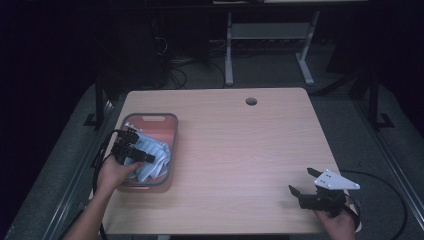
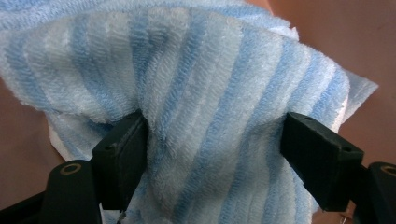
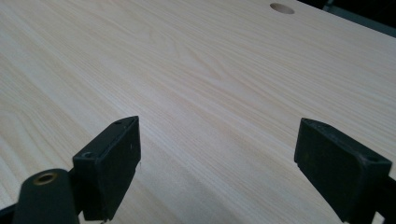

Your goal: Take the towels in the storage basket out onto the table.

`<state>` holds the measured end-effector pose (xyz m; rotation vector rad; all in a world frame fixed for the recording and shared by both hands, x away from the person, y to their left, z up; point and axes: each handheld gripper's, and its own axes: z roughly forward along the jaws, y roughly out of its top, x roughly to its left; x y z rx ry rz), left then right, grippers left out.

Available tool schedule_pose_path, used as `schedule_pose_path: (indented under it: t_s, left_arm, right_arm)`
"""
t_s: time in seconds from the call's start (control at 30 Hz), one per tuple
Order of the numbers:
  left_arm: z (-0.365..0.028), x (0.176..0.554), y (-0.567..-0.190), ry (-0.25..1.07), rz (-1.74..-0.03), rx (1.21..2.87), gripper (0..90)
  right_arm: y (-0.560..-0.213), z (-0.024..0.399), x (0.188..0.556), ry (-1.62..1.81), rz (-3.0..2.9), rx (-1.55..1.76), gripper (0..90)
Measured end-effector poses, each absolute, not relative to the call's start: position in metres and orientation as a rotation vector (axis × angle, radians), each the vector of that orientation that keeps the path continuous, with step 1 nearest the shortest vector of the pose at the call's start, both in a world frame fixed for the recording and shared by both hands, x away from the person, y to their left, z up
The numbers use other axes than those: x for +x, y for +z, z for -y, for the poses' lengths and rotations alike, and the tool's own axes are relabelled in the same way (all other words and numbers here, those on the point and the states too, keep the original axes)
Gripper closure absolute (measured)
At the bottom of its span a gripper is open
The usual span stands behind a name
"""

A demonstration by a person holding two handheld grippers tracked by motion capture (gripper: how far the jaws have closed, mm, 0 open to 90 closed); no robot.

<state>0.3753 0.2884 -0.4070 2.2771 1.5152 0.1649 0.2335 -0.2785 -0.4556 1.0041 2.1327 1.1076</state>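
- The table (image 1: 240, 150) is light wood, with a round hole (image 1: 251, 101) near its far edge, at about 12 o'clock from the middle.
- A grey bin (image 1: 172, 150) with a pinkish floor sits at about 9 o'clock on the table, close to the left edge.
- A blue-and-white striped towel (image 1: 152, 155) lies bunched in the bin, filling the near half.
- The left gripper (image 1: 131, 148) is down in the bin, on top of the towel, with the left hand (image 1: 114, 172) behind it at the bin's near-left corner.
- In the left gripper view its jaws stand wide apart, pressed into the towel (image 2: 210, 116); a ridge of cloth bulges between them, touching the left-side jaw. They haven't closed on it.
- The right gripper (image 1: 304, 186) is at about 4 o'clock, near the table's front-right corner, held by the right hand (image 1: 340, 220), well apart from the bin.
- Its jaws gape wide over bare wood (image 3: 196, 84), nothing between them. The hole (image 3: 282, 8) shows far ahead of them.
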Motion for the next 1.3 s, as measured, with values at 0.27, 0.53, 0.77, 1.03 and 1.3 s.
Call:
schedule_pose_path:
  t_s: [0.27,0.53,0.77,1.03,1.3]
  left_arm:
    - [-0.273,0.384,-0.411,0.183,-1.554,2.391,27.0]
    - [-0.267,0.389,-0.416,0.192,-1.576,2.439,38.7]
    - [-0.268,0.392,-0.417,0.167,-1.584,2.445,51.2]
    - [-0.267,0.394,-0.417,0.14,-1.587,2.455,61.4]
    - [-0.28,0.392,-0.412,0.083,-1.583,2.369,65.7]
  right_arm:
    - [-0.456,0.279,0.233,1.107,-2.13,1.009,14.2]
    - [-0.455,0.28,0.232,1.105,-2.127,1.001,14.2]
    - [-0.455,0.279,0.231,1.101,-2.13,1.003,14.2]
    - [-0.454,0.279,0.23,1.104,-2.127,1.001,14.2]
    - [-0.453,0.281,0.229,1.113,-2.118,1.006,14.3]
